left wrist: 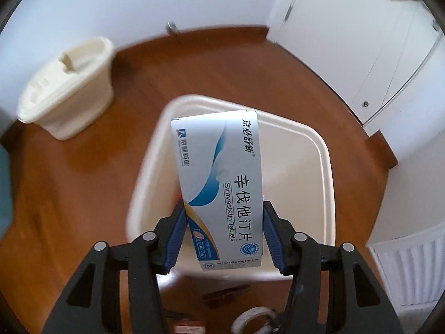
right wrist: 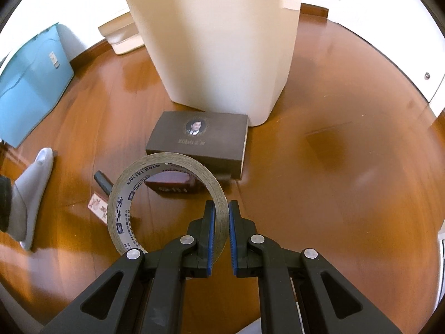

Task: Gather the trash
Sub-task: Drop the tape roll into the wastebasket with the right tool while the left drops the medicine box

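Note:
My left gripper (left wrist: 224, 208) is shut on a white and blue Simvastatin tablet box (left wrist: 219, 178) and holds it over the open top of the cream trash bin (left wrist: 325, 167). My right gripper (right wrist: 221, 211) is shut on the rim of an empty tape roll (right wrist: 155, 192) and holds it above the wooden floor, in front of the same bin (right wrist: 222, 41). The tape roll also shows at the bottom of the left wrist view (left wrist: 253, 318).
A dark brown box (right wrist: 197, 139) lies on the floor against the bin, with a smaller dark red box (right wrist: 172, 185) and a small card (right wrist: 98, 206) nearby. The bin's swing lid (left wrist: 69, 83) stands at the wall. A blue container (right wrist: 27, 83) and a person's socked foot (right wrist: 30, 189) are left.

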